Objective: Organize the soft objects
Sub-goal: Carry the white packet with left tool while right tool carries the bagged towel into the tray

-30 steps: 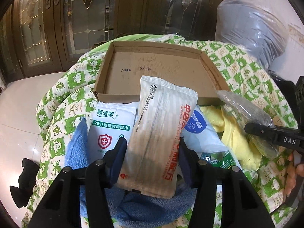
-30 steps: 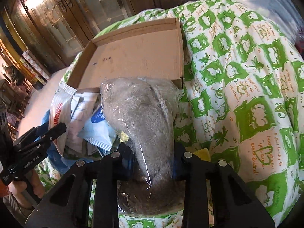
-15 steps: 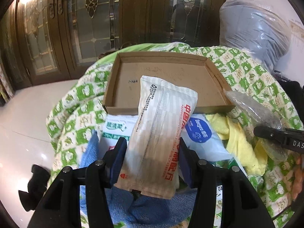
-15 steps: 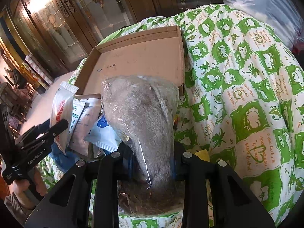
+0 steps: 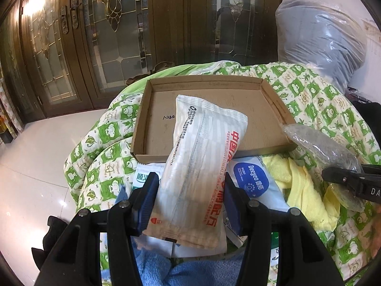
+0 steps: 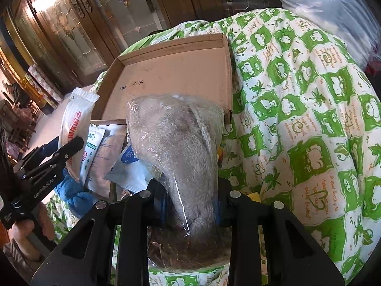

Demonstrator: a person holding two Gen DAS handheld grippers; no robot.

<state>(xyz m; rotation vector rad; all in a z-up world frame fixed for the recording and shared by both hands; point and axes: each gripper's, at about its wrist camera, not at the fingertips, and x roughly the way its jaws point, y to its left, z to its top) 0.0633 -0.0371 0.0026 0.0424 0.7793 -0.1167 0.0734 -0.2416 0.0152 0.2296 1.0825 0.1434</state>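
Left wrist: both our tongs loaded before the cardboard tray.
Left gripper clamps the white packet, right gripper the bagged grey plush; slick film may slip.

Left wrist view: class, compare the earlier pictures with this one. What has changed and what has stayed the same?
The shallow brown cardboard tray now sits lower in the picture, behind the tip of the white packet with red lettering. No grip changed: the left tool still clamps that packet, and the right tool the clear-wrapped grey fluffy bundle.
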